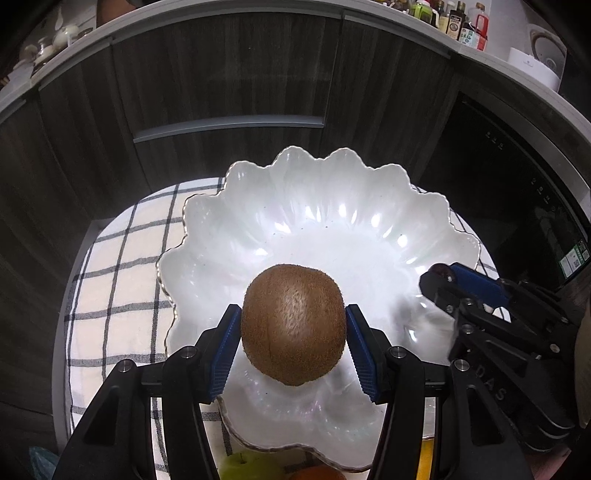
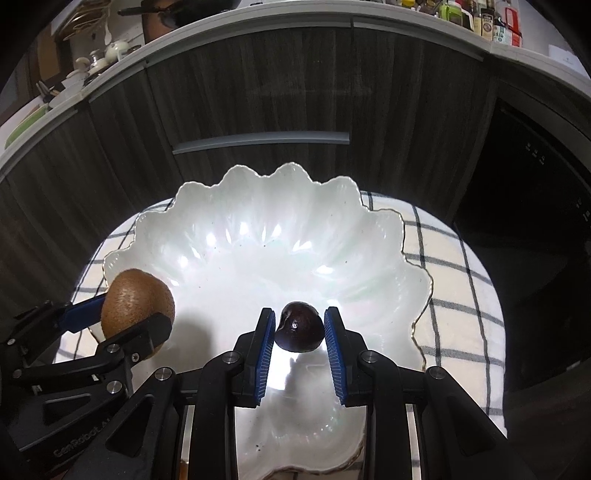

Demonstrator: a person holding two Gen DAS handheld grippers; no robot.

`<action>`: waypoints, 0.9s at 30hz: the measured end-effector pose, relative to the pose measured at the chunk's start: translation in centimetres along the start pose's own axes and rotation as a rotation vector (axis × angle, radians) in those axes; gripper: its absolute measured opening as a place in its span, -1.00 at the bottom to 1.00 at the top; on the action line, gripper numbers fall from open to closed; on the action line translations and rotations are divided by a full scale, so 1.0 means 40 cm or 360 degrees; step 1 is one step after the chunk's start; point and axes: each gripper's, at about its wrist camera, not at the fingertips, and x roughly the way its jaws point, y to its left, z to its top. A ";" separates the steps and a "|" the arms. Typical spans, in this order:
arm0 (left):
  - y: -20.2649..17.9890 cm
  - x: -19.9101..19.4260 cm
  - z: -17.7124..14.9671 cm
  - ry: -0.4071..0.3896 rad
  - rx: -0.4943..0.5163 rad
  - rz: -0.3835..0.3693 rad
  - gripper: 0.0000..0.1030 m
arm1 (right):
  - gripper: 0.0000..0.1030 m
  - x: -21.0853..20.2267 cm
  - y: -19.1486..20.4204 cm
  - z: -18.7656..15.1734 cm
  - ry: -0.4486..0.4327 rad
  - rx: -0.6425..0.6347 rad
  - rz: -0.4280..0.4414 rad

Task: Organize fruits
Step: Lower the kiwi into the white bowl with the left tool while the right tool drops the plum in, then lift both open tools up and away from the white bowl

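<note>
Left wrist view: white scalloped bowl (image 1: 295, 206) with a thin gilt rim, set on a white cloth with dark checks (image 1: 122, 266) over a round table; the bowl's interior is bare and glossy, with wide free room across its floor and far wall; dark wood-grain cabinet fronts (image 1: 221, 74) stand behind, a pale handle bar (image 1: 229, 127) across them, and a grey counter edge (image 1: 369, 22) above carries bottles and jars; a dark appliance front (image 1: 517, 177) fills the right side; left gripper (image 1: 293, 325) is angled downward over the bowl's near half, blue pads clamped on either side of a brown kiwi (image 1: 293, 321), which hangs above the bowl floor; a green apple (image 1: 247, 463) and an orange fruit (image 1: 317, 472) show below the bowl's near rim, partly hidden; right gripper (image 1: 439, 275) enters from the right over the bowl's right rim, gripping a small dark fruit. Right wrist view: right gripper (image 2: 300, 328) tilted downward above the bowl's (image 2: 258, 206) middle, pads pinching a dark cherry-like fruit (image 2: 298, 330), held clear of the floor; left gripper (image 2: 129, 314) reaches in at the left rim with the kiwi (image 2: 136, 306); the two grippers stand well apart, open bowl floor between them; the cloth (image 2: 454, 266) shows beyond the right rim.
</note>
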 end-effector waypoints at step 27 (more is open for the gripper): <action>-0.046 -0.258 -0.081 -0.0304 0.0061 0.0234 0.78 | 0.57 -0.274 -0.058 -0.052 -0.0297 0.0130 -0.0261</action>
